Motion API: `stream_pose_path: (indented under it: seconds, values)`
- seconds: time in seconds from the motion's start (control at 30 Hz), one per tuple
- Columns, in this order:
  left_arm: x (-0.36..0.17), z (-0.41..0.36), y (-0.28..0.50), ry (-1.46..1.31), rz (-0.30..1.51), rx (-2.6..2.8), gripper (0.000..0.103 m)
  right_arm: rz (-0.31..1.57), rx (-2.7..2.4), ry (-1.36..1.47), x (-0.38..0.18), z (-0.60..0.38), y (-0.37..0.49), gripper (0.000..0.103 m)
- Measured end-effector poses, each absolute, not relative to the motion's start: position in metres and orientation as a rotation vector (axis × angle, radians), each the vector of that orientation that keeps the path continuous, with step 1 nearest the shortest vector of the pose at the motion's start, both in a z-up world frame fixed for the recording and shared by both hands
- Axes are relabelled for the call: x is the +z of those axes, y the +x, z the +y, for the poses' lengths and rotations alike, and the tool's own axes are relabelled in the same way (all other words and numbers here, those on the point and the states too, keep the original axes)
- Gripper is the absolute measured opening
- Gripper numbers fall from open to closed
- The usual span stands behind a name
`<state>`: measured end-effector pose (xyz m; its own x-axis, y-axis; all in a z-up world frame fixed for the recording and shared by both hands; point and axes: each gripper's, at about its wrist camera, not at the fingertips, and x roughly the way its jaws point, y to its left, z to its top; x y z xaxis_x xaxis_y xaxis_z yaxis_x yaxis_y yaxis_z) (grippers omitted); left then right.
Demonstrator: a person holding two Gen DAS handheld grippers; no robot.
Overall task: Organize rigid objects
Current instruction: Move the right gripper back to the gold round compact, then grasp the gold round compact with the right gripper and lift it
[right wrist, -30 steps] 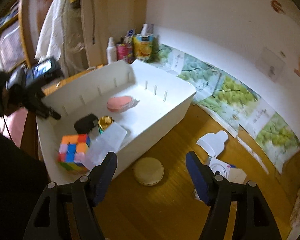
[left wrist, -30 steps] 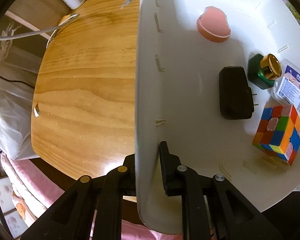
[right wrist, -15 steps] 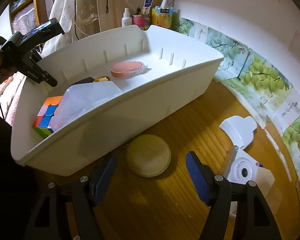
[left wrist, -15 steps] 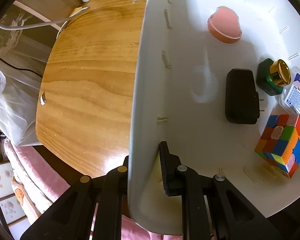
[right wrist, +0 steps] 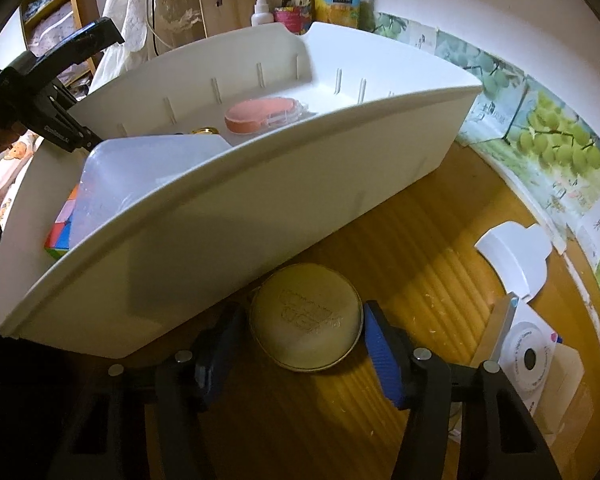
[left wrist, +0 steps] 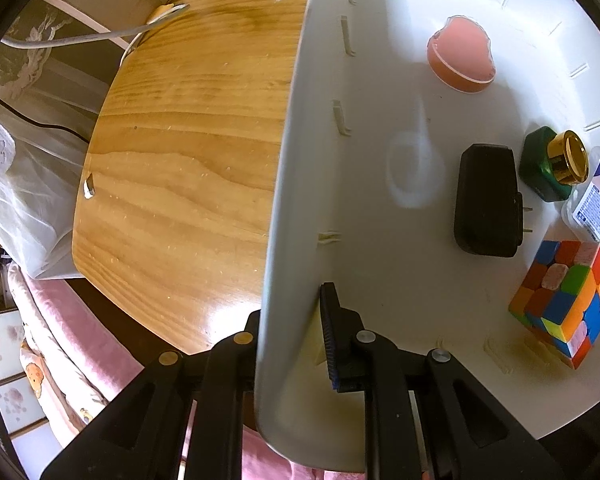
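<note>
Lowered since before, right claw is closing around tan disc, pad contact unclear, left claw clamping bin.

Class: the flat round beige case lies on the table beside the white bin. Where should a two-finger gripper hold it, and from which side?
Grip the round beige case across its widest part, pads on opposite rim edges, coming steeply from above on the side away from the white bin. The right gripper straddles it so, jaws closing.

This is looking like a lived-in home room: a wooden table is standing against a wall papered with grape prints. Lace curtains are hanging behind it, toiletry bottles are crowding the far edge (beside a pink floral cushion)
</note>
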<state>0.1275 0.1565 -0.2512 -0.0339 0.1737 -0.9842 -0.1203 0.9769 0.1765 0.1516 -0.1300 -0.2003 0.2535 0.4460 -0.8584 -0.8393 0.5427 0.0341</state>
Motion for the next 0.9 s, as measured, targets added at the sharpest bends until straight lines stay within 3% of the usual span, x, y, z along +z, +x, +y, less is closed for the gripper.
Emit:
stream_pose_path:
  seconds: [0.5, 0.9]
  values:
    - [-0.256, 0.16, 0.128, 0.055, 1.618, 0.161, 0.02, 1.028, 0.731, -0.421, -0.196, -0.138, 0.139, 0.056]
    - [-0.262, 0.158, 0.128, 0.147, 1.65, -0.019, 0.02, 1.001, 0.424, -0.3, -0.15, -0.148, 0.107, 0.056]
